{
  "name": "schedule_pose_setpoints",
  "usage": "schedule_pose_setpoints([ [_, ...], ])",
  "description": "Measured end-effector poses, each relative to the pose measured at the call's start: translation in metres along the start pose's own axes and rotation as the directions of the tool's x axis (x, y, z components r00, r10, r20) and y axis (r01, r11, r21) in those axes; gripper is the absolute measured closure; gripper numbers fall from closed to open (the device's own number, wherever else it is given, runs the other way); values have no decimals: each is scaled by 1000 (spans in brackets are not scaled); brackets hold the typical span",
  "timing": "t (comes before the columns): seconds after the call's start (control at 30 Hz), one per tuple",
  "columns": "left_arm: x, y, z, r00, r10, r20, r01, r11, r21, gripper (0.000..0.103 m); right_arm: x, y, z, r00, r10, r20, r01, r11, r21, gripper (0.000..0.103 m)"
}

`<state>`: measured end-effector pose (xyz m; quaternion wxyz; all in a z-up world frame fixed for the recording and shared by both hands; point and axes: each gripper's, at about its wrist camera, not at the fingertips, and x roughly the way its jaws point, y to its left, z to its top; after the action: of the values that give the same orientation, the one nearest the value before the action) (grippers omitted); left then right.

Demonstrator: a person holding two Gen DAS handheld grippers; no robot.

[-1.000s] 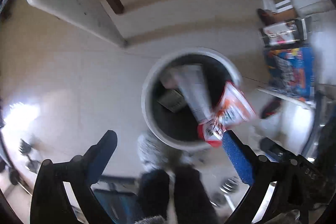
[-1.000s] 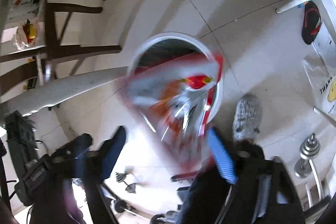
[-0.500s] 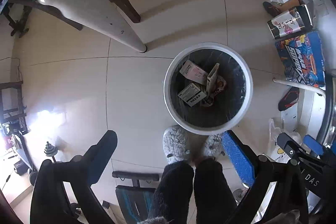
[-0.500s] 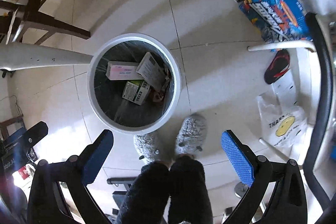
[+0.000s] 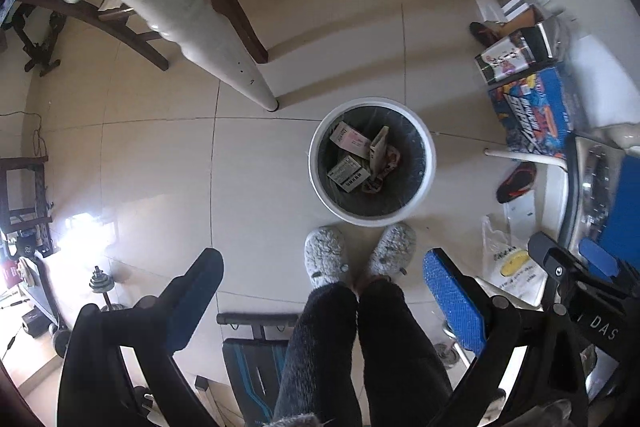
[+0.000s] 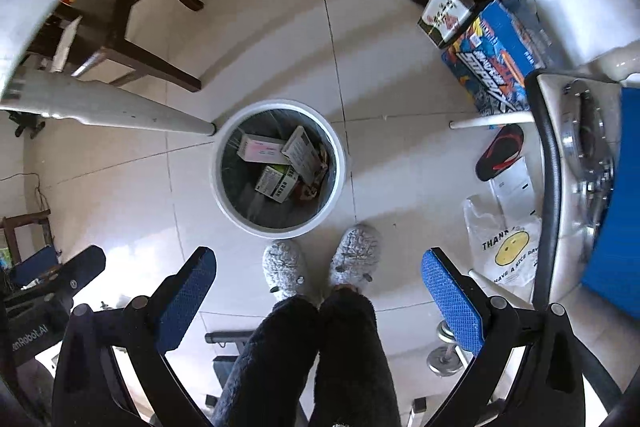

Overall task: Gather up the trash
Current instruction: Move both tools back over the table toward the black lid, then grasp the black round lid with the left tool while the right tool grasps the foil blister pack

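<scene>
A round white trash bin [image 5: 427, 163] with a dark liner stands on the tiled floor; it also shows in the right wrist view [image 6: 338, 163]. Several small boxes [image 5: 349, 142] and a red-and-white wrapper [image 5: 390, 159] lie inside it; the boxes show in the right view too [image 6: 264, 149]. My left gripper [image 5: 322, 297] is open and empty, high above the floor on the near side of the bin. My right gripper [image 6: 318, 293] is open and empty, also high above the floor.
The person's grey slippers [image 5: 324, 259] stand just before the bin. A white table leg [image 5: 224, 55] and a dark wooden chair [image 6: 132, 39] are left of it. Colourful boxes [image 5: 536, 107], a sandal [image 6: 500, 153] and a plastic bag [image 6: 504, 251] lie to the right.
The flat packet and the red-and-white wrapper held over the bin dropped into it. Both grippers have since risen, so the bin looks smaller and farther below.
</scene>
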<state>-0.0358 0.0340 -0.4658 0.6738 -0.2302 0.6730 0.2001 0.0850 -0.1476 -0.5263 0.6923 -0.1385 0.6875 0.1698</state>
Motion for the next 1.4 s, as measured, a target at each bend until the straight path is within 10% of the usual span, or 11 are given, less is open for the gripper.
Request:
schedule_pose_setpoints([
  [0.43,-133,2,-15,990,-68,125,67,998,20,1,-148,19,-30,996,68,60,-69,998,9,0],
  [0.83,-239,-66,96,916,40,398,-77,994,77,0,-286,-47,66,968,95,231,-147,964,222,0],
  [1.17,-206,-96,220,953,138,271,-112,988,-108,0,-210,-193,216,974,189,125,-225,753,618,0],
  [1.3,-193,-94,248,963,165,212,-131,977,-166,0,-177,-206,263,978,192,82,-197,721,664,8],
  [1.4,-185,-88,261,969,167,181,-129,970,-207,0,-178,-192,297,997,58,54,-79,771,632,18],
])
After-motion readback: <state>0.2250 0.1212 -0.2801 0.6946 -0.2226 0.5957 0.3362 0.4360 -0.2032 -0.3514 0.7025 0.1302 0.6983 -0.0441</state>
